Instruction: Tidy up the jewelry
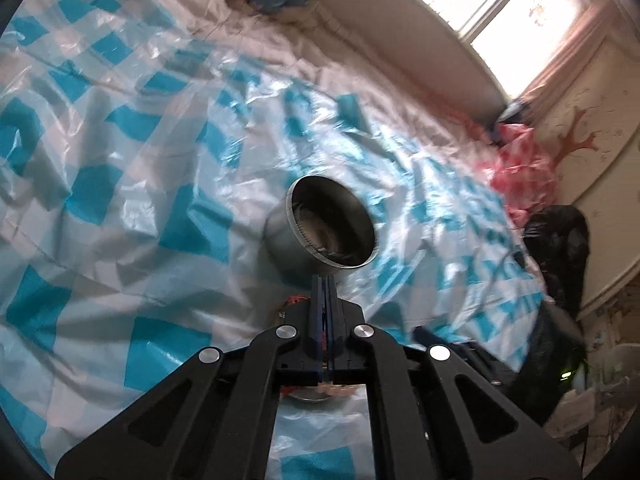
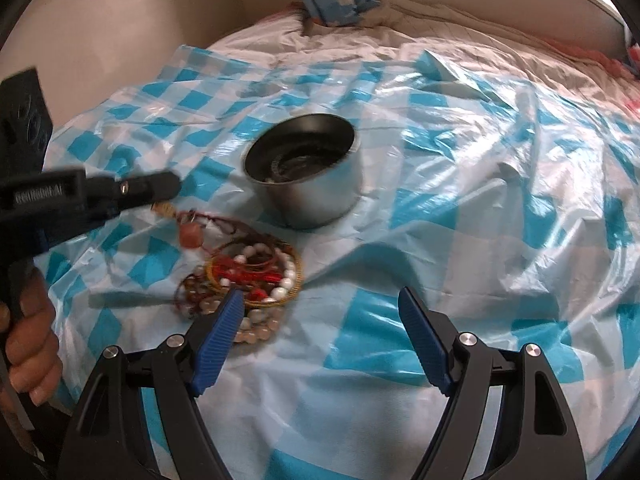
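You've got a bed [image 2: 400,32] under you, pale quilted cover, with a crinkled blue-and-white checked plastic sheet [image 2: 460,208] spread across it. On the sheet, straight ahead of your right gripper, sits a round grey metal tin [image 2: 316,200], open-topped. Nearer, just off that gripper's left finger, lies a tangle of bead bracelets and red cords [image 2: 256,276].

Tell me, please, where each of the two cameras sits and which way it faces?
Left wrist view: rides the left gripper, looking down its shut fingers at the metal tin on the checked plastic sheet.
Right wrist view: rides the right gripper, open, looking across the jewelry pile to the tin; the left gripper and the hand holding it enter at the picture's left.
Shared: tin, sheet, left gripper.
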Action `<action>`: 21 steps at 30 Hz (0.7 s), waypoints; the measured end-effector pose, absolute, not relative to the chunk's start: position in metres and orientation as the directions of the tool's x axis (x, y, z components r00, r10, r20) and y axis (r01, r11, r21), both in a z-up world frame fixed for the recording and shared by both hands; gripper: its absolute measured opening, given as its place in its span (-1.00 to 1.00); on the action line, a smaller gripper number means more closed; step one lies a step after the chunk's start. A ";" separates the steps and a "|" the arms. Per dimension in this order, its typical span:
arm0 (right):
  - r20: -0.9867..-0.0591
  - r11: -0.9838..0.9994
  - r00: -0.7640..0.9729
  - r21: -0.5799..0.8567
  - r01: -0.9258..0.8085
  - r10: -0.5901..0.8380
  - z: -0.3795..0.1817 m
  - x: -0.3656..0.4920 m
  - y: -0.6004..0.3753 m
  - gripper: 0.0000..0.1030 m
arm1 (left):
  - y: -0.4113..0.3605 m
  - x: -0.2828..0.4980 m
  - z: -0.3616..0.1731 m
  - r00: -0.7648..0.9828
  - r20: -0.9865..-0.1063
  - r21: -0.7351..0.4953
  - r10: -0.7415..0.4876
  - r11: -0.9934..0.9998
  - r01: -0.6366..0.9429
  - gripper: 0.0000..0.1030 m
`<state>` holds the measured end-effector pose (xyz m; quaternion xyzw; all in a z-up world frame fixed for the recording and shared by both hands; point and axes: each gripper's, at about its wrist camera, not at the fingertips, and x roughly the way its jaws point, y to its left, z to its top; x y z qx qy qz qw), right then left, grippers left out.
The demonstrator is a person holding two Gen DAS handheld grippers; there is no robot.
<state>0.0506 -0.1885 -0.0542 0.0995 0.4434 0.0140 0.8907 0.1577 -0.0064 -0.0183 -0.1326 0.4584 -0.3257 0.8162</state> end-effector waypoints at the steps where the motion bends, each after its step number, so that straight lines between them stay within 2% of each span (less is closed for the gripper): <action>1: -0.784 0.982 0.610 0.185 0.048 0.118 -0.053 0.051 -0.184 0.48 | -0.006 0.157 -0.016 0.368 -0.655 -0.518 -0.660 0.747 0.417 -0.98; 17: -0.781 0.983 0.597 0.166 -0.082 0.182 -0.058 0.057 -0.151 0.48 | -0.005 0.147 0.000 0.388 -0.636 -0.492 -0.667 0.738 0.462 -0.98; 21: -0.780 0.971 0.585 0.232 -0.060 0.222 -0.063 0.064 -0.158 0.48 | -0.005 0.146 0.002 0.389 -0.628 -0.496 -0.674 0.732 0.466 -0.98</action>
